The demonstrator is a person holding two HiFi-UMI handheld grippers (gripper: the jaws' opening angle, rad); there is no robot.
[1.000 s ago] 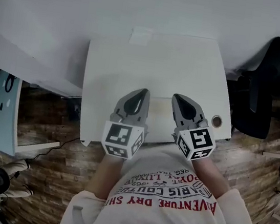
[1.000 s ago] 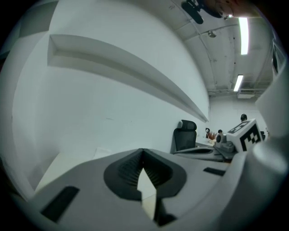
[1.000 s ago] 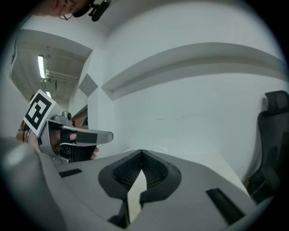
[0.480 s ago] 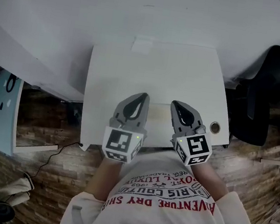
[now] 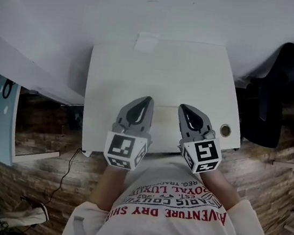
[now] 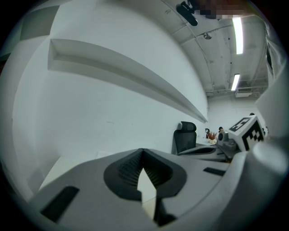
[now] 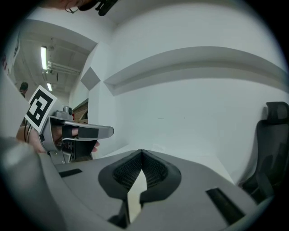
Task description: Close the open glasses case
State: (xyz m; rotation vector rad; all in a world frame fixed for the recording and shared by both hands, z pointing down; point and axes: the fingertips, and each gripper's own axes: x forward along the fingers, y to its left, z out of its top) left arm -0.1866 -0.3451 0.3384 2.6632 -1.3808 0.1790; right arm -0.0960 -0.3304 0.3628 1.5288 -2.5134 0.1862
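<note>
No glasses case shows plainly in any view. A faint cream oblong patch [image 5: 164, 123] lies on the white table [image 5: 158, 72] between the two grippers; what it is I cannot tell. My left gripper [image 5: 148, 99] hovers over the table's near edge, its jaws closed tip to tip with nothing held [image 6: 142, 151]. My right gripper [image 5: 182, 107] sits beside it to the right, also shut and empty [image 7: 142, 152]. Both point away from the person toward the white wall.
A small white slip [image 5: 146, 42] lies at the table's far edge. A round grommet [image 5: 225, 130] sits at the near right corner. A black office chair [image 5: 281, 89] stands to the right. A lower white desk [image 5: 28, 73] adjoins on the left, over wooden floor.
Both grippers have drawn back slightly toward the person and the head view has shifted a little. Both jaws have stayed shut.
</note>
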